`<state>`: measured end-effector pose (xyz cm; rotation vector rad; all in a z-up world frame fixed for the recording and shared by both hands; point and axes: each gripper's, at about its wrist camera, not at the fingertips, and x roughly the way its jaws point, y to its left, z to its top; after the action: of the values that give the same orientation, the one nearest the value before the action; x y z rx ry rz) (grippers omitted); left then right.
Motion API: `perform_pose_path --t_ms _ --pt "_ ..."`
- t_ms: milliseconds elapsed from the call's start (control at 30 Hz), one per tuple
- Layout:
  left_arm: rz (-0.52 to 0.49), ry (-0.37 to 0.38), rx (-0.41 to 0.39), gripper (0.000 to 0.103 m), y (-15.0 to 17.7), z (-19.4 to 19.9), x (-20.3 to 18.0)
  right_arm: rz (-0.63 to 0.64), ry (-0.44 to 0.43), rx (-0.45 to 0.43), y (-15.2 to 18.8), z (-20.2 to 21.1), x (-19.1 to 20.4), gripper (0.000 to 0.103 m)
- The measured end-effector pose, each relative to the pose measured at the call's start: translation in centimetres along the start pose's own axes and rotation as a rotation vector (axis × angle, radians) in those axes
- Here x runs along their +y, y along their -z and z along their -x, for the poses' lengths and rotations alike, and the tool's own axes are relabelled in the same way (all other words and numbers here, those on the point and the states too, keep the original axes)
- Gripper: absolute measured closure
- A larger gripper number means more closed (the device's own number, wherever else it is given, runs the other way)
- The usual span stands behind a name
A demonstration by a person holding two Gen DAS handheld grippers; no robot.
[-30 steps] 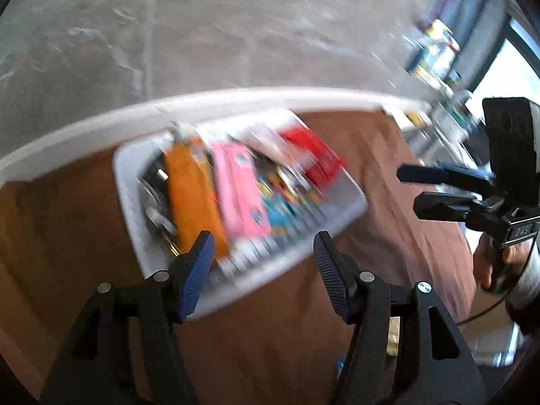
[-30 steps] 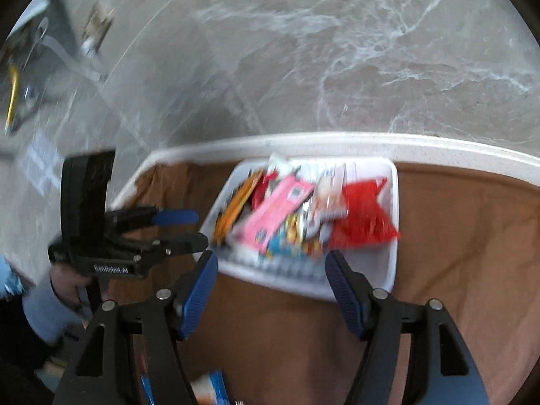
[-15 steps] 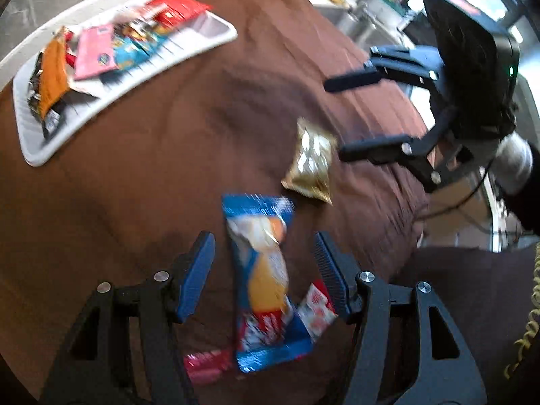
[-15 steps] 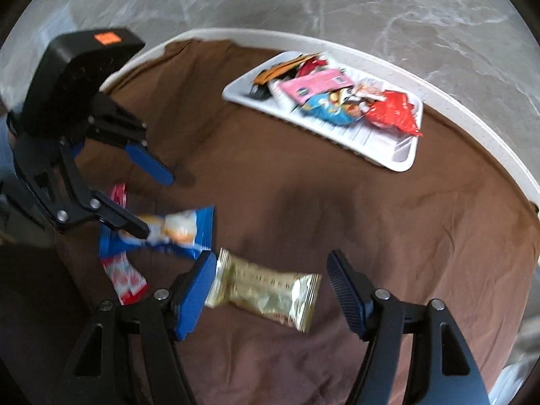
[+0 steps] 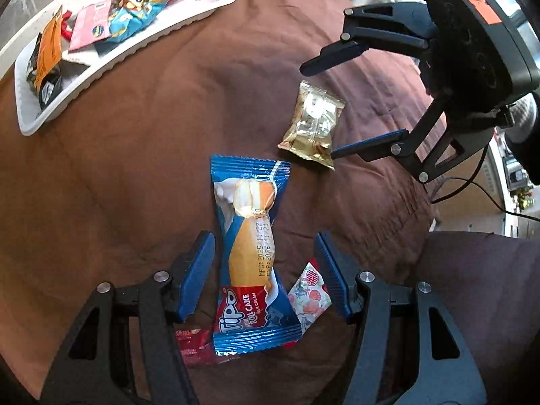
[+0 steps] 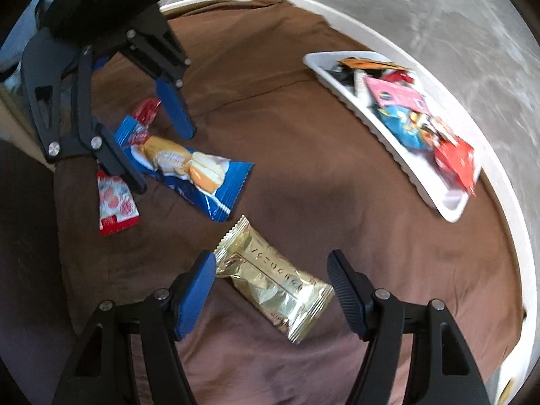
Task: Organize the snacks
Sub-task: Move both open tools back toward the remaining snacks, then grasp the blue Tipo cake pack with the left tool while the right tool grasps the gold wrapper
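Observation:
A blue roll cake packet (image 5: 251, 256) lies on the brown cloth between the open fingers of my left gripper (image 5: 265, 273); it also shows in the right wrist view (image 6: 189, 172). A gold snack packet (image 6: 273, 280) lies between the open fingers of my right gripper (image 6: 271, 287); it also shows in the left wrist view (image 5: 312, 125). A white tray (image 5: 33, 121) at the far side holds several snack packets; it also shows in the right wrist view (image 6: 449, 209). Neither gripper holds anything.
A small red-and-white packet (image 5: 308, 298) and a red packet (image 5: 194, 346) lie beside the roll cake. The brown cloth (image 5: 135, 168) covers a round white-rimmed table (image 6: 519, 236). Marble floor lies beyond.
Both grippers have swung down from facing the tray to the loose snacks and moved closer; the roll cake now sits between the left fingers, the gold packet between the right fingers.

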<state>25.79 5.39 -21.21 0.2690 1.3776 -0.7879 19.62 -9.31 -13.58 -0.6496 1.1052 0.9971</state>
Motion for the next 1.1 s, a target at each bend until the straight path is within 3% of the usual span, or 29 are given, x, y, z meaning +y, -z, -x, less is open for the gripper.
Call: perform_pose_path --t_ms 400,633,767,867,933,1100 --pt "0.069 -0.023 0.047 0.044 -0.4 -2.0 0.2 0.195 -0.072 0.079 -0.3 -2.8 0.2 0.031" --pt "0.078 -0.062 0.055 0.044 -0.4 -2.7 0.4 0.147 -0.143 0.084 -0.7 -3.7 -0.7 0.032" --pt "0.063 -0.060 0.054 0.045 -0.5 -2.9 0.2 0.092 -0.154 0.067 -0.7 -3.7 -1.6 0.042" --pt "0.067 -0.074 0.036 0.061 -0.6 -2.8 0.2 0.030 -0.144 0.059 -1.1 -3.6 -2.8 0.067" --pt "0.075 -0.071 0.026 0.072 -0.6 -3.5 -0.3 -0.020 -0.161 0.055 -1.1 -3.5 -3.6 0.069" --pt "0.064 -0.078 0.012 0.075 -0.4 -3.5 -0.5 -0.103 -0.153 0.036 -0.9 -3.4 -4.6 0.069"
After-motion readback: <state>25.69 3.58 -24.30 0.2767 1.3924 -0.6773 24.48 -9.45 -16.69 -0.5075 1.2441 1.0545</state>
